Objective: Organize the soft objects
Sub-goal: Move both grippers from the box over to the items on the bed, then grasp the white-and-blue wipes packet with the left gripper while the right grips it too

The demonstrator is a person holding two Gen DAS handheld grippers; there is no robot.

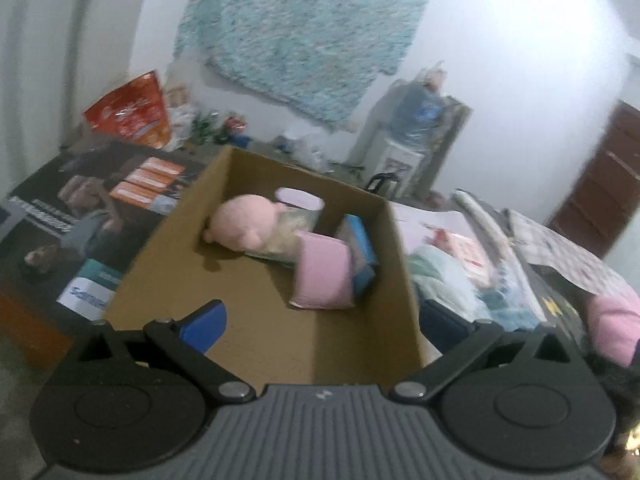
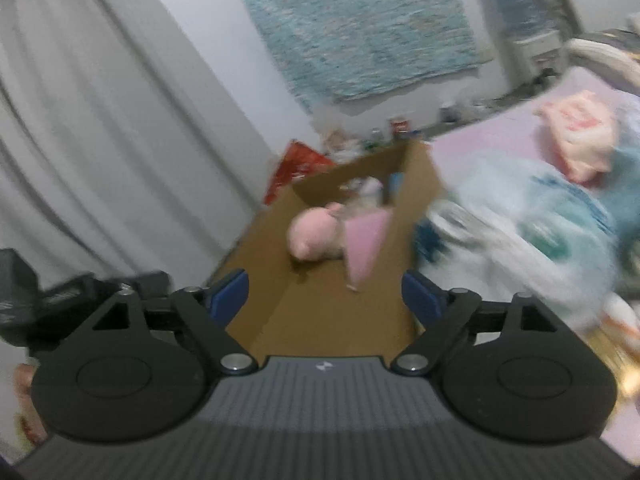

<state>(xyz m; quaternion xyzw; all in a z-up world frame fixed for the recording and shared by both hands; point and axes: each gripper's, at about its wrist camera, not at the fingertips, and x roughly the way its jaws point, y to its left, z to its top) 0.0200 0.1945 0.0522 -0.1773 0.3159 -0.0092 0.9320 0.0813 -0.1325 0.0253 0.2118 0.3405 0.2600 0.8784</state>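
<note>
An open cardboard box (image 1: 256,320) holds a pink plush toy (image 1: 244,224), a folded pink cloth (image 1: 324,276), a blue item (image 1: 360,244) and a pale cup-like item (image 1: 300,199). My left gripper (image 1: 324,320) is open and empty above the box's near end. The box also shows in the right wrist view (image 2: 344,312) with the plush (image 2: 314,236) and pink cloth (image 2: 366,240) inside. My right gripper (image 2: 326,292) is open and empty over the box's near end. More soft things (image 1: 448,276) lie on the bed to the right, including a pink one (image 1: 616,324).
A dark table (image 1: 92,200) with papers lies left of the box. A red bag (image 1: 132,110) and small clutter stand by the wall. A water dispenser (image 1: 412,132) stands at the back. Grey curtains (image 2: 80,140) hang on the left. A pink packet (image 2: 580,136) lies on the bed.
</note>
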